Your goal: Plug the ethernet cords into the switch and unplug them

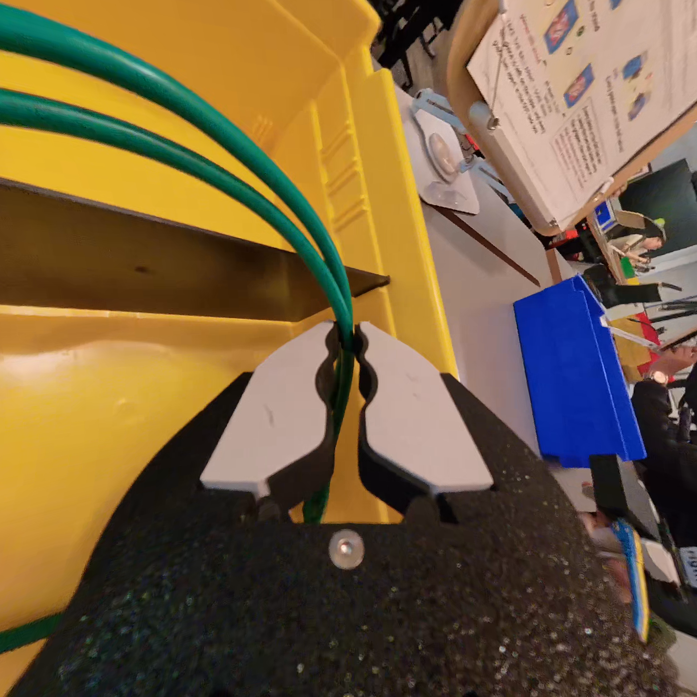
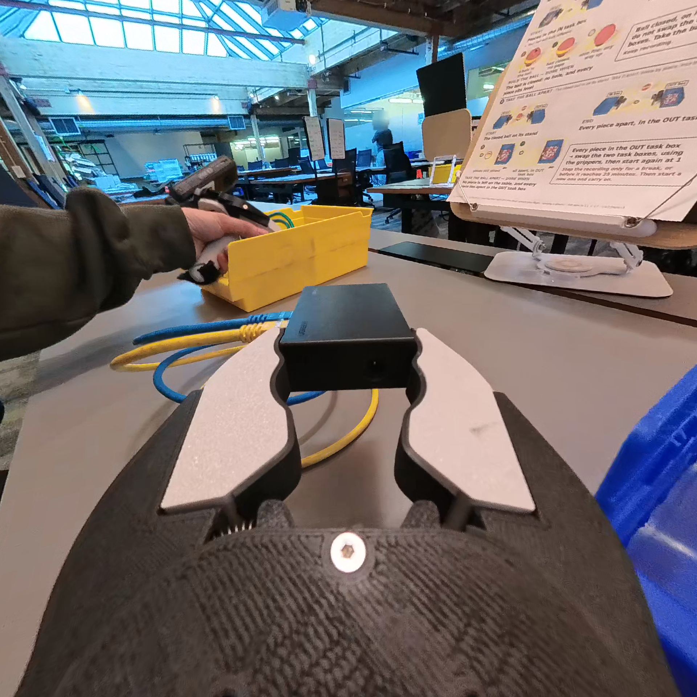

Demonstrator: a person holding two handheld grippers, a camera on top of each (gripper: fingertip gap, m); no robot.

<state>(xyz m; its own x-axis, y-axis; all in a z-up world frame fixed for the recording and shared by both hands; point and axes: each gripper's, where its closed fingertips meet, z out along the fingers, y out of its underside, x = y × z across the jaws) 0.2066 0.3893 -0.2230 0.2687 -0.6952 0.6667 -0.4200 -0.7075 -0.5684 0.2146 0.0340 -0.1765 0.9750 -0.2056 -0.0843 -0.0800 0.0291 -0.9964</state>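
Left tongs: pinched tight on two strands of the green ethernet cord, right over the yellow bin; in the right wrist view these tongs dip into that bin, held by a hand in an olive sleeve.
Right tongs: clamped on the near end of the black switch, one finger on each side.
Switch: sits on the grey bench; a round socket faces the camera.
Yellow cord and blue cord: both plugged in at the switch's left side, looping across the bench and under the switch.
Green cord: arcs out of the yellow bin, past a dark divider.
Around: blue bin hard at the right edge, also seen beyond the yellow bin; instruction sheet on a tilted board with a white stand behind the switch.
Writing: small light marking on the switch's top edge, too small to make out; printed text and pictures on the sheet.
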